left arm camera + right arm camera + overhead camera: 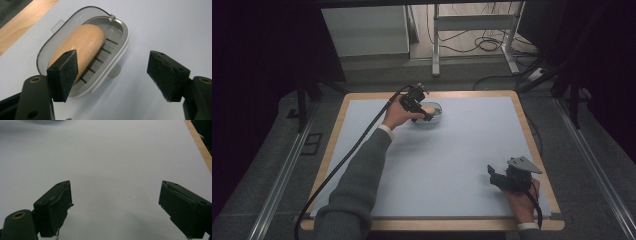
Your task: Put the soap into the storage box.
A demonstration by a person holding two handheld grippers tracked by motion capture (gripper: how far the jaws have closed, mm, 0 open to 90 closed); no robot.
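Orange soap [80, 45], grey slotted dish [120, 47], pale blue mat [462, 150].

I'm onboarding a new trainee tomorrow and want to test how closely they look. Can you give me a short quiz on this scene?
1. True or false: the left hand-held gripper is clamped shut on the soap.
2. Where does the orange soap lie? A) bare on the table mat B) in the grey slotted soap dish C) between the right hand-held gripper's jaws
3. Fill in: the right hand-held gripper is held over the near ____ corner of the table, jaws apart, with nothing between them.

Key: 1. False, its jaws stand wide apart just short of the dish. 2. B. 3. Right.
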